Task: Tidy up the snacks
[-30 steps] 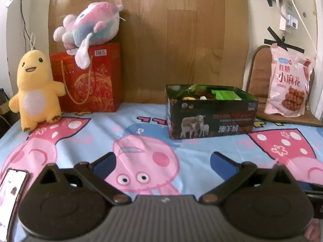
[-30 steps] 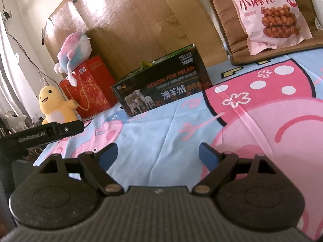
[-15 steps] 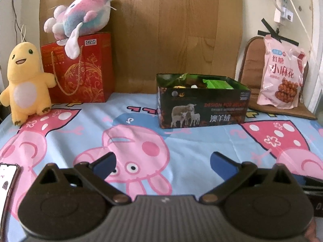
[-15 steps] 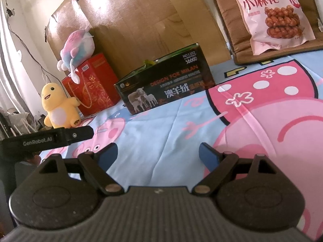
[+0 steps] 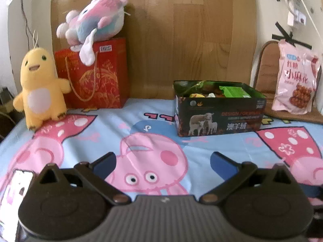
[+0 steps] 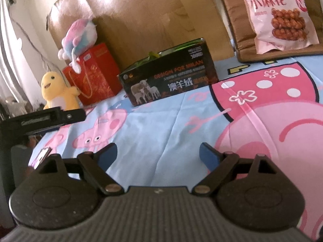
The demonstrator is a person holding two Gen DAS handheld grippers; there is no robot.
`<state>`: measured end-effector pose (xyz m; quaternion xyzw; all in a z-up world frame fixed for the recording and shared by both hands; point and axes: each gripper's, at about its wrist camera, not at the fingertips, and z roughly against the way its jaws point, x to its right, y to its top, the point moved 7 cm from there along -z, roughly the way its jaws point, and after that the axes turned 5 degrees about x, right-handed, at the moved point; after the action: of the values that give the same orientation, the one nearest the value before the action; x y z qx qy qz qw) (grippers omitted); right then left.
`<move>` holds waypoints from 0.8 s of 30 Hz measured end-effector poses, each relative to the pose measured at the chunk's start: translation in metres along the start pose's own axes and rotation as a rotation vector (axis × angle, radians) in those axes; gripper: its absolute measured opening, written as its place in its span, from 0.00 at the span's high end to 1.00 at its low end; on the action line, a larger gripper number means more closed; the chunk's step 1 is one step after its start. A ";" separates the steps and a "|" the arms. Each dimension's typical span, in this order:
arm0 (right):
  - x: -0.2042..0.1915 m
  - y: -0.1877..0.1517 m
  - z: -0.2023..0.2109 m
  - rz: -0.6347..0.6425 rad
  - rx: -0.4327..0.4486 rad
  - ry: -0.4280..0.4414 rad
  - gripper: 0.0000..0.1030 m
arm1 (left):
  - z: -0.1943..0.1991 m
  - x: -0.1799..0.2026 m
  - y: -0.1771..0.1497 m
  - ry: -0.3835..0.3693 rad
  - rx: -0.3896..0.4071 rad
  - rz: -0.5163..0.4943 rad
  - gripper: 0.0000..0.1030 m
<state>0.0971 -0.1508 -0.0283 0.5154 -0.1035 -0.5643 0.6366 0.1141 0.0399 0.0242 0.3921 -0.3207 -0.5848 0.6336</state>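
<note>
Left wrist view showed me the bed, spread with a pale blue cartoon-pig sheet [image 5: 141, 125], carrying everything. Along its far edge, against a wooden headboard [image 5: 191, 40], sat the dark open-topped cardboard box printed with sheep [image 5: 220, 119], already holding several snack packets. Toward the far right corner a pink plastic bag of twisted dough snacks [image 5: 294, 80] leaned upright on a brown cushion [image 5: 264, 70], well apart from the box. At the far left stood a red paper gift bag [image 5: 97, 76], topped by a pastel plush toy [image 5: 94, 22], with a yellow plush chick [image 5: 40, 86] beside it. My left gripper [image 5: 162, 161] and right gripper [image 6: 158, 153] both hung over bare sheet, jaws spread wide with nothing between them.

I judged the pink bag the remaining item. Pinching its slippery film high up could let it slide free, or tip it off the cushion; dropping it carelessly might shove the light box.
</note>
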 end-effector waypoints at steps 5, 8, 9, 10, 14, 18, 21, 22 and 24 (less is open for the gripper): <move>-0.019 0.013 0.012 0.049 0.008 0.020 0.09 | 0.000 0.011 0.000 -0.064 -0.040 -0.008 0.00; -0.029 0.018 0.017 0.084 0.023 0.032 0.08 | 0.000 0.016 -0.004 -0.091 -0.064 0.002 0.00; -0.031 0.018 0.018 0.092 0.027 0.034 0.08 | -0.001 0.016 -0.005 -0.092 -0.072 0.003 0.00; -0.033 0.018 0.019 0.098 0.030 0.035 0.08 | -0.001 0.016 -0.008 -0.090 -0.081 0.004 0.00; -0.032 0.014 0.015 0.090 0.022 0.029 0.08 | -0.004 0.013 -0.013 -0.082 -0.108 0.012 0.00; -0.027 0.010 0.012 0.047 0.002 0.021 0.08 | -0.004 0.012 -0.017 -0.079 -0.119 0.014 0.00; -0.026 0.007 0.010 0.028 -0.012 0.021 0.08 | -0.004 0.013 -0.018 -0.080 -0.118 0.009 0.00; -0.026 0.006 0.010 0.028 -0.013 0.020 0.08 | -0.003 0.013 -0.018 -0.085 -0.115 0.012 0.00; -0.027 0.005 0.011 0.031 -0.011 0.019 0.08 | -0.002 0.013 -0.016 -0.097 -0.102 0.025 0.00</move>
<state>0.0832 -0.1352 -0.0068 0.5153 -0.1024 -0.5499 0.6492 0.1089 0.0275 0.0084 0.3265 -0.3255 -0.6109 0.6436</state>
